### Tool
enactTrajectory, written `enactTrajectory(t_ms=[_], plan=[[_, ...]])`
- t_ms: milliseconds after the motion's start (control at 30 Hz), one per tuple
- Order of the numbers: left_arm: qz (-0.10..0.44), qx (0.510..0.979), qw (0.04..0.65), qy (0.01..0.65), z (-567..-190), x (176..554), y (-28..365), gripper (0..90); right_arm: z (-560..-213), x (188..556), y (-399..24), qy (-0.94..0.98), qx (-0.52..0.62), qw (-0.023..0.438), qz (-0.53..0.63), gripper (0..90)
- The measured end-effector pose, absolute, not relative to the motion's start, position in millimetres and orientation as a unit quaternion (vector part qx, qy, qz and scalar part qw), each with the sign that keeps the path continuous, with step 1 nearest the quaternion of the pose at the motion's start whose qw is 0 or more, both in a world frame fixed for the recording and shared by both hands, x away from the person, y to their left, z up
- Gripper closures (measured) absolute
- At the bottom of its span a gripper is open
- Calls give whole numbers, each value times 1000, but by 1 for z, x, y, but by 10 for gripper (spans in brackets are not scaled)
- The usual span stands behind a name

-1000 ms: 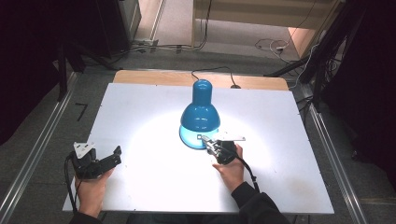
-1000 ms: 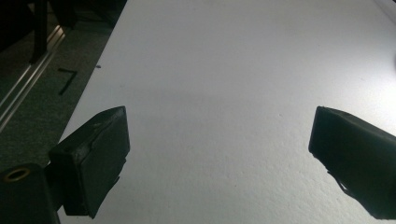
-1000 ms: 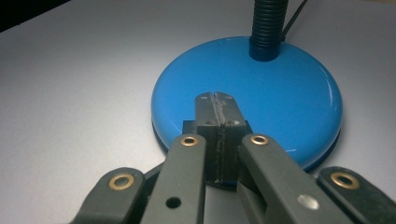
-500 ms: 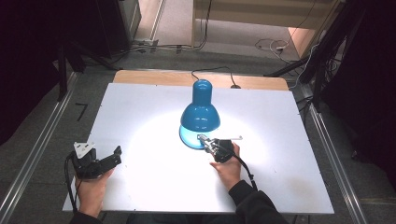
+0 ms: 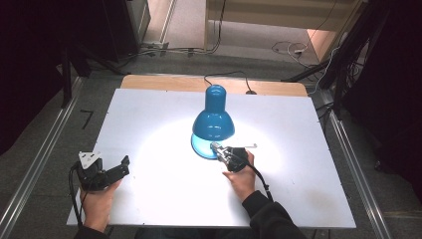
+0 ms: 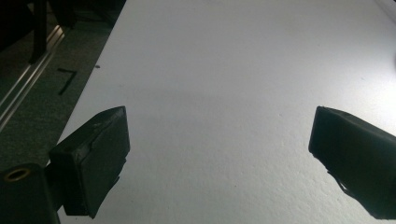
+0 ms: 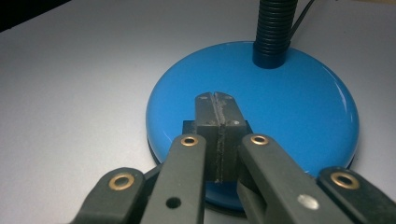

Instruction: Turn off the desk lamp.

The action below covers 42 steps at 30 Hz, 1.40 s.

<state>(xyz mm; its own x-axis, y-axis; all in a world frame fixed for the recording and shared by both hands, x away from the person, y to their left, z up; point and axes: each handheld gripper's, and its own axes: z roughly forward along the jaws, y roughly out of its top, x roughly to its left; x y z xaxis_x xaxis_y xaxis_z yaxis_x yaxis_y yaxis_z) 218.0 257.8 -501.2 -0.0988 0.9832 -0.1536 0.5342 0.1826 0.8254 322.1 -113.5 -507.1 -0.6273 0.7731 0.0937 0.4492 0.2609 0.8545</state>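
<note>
A glossy blue desk lamp [image 5: 213, 117] with a bell-shaped shade stands near the middle of the white desk [image 5: 308, 189], its lit shade throwing a bright pool of light onto the surface in front of it, and its round blue base [image 7: 289, 107] sits flat on the desk under the shade. A ribbed black flexible neck [image 7: 275, 28] rises from the far part of that base, and a dark cable [image 5: 226, 77] runs from the lamp off the far wooden edge of the desk. The right tongs [image 5: 217, 148], held in the person's right hand [image 5: 241, 174], lie low over the near edge of the base; in the right gripper view the right tongs [image 7: 216, 100] have their two pads pressed flat together with nothing between them, and the joined tips rest over a small dark block [image 7: 189, 126] on the top of the base. The left tongs [image 5: 119, 167], in the person's left hand [image 5: 97, 204], sit near the left front corner of the desk, well apart from the lamp. In the left gripper view their black pads [image 6: 98, 158] stand wide apart over bare white desk, holding nothing.
</note>
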Motion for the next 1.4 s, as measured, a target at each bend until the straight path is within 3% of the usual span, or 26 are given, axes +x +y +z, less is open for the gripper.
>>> enactTrajectory(t_ms=[1400], plan=[[304, 564, 365, 676, -501, 218, 257, 61, -509, 331, -109, 782, 386, 183, 453, 882]])
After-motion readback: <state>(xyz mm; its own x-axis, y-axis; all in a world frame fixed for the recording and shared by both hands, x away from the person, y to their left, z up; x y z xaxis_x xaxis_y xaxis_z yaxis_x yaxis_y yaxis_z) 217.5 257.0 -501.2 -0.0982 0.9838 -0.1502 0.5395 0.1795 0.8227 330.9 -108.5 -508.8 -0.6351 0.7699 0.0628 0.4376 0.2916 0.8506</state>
